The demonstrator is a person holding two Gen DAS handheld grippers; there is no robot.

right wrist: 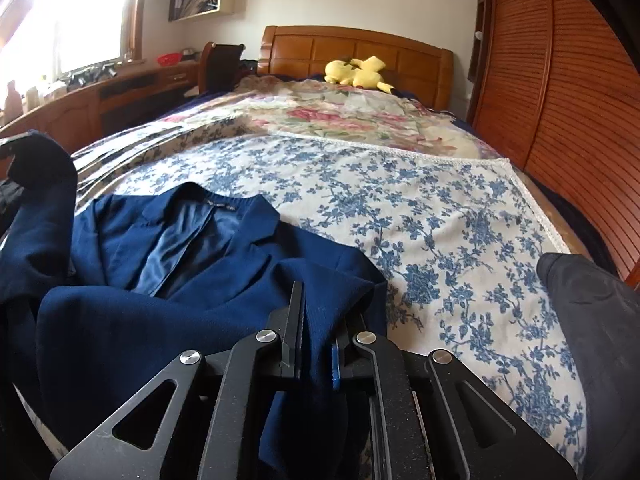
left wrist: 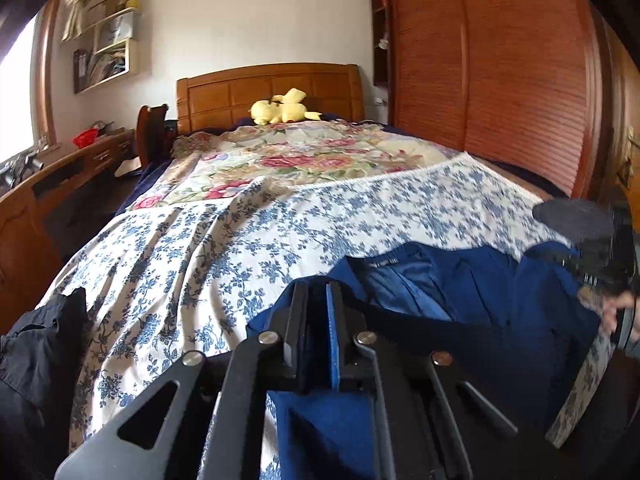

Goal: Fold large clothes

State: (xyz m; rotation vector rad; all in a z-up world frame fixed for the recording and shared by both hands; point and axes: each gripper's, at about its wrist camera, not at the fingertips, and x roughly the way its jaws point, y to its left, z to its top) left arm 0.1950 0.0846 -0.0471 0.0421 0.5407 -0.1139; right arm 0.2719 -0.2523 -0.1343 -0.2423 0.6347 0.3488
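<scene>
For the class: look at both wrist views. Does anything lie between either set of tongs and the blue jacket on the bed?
Nothing visible does. The left tongs and right tongs each already pinch the blue jacket itself.

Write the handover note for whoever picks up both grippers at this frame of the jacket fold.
Left gripper: shut on the blue jacket, at its near left edge.
Right gripper: shut on the jacket's near right edge.
Jacket: front up on the blue floral cloth at the foot of the bed, collar toward the headboard, front open, lining showing.
Done: jacket laid out, still rumpled.
Left: no fold made yet; smooth, fold sleeves and body.
</scene>
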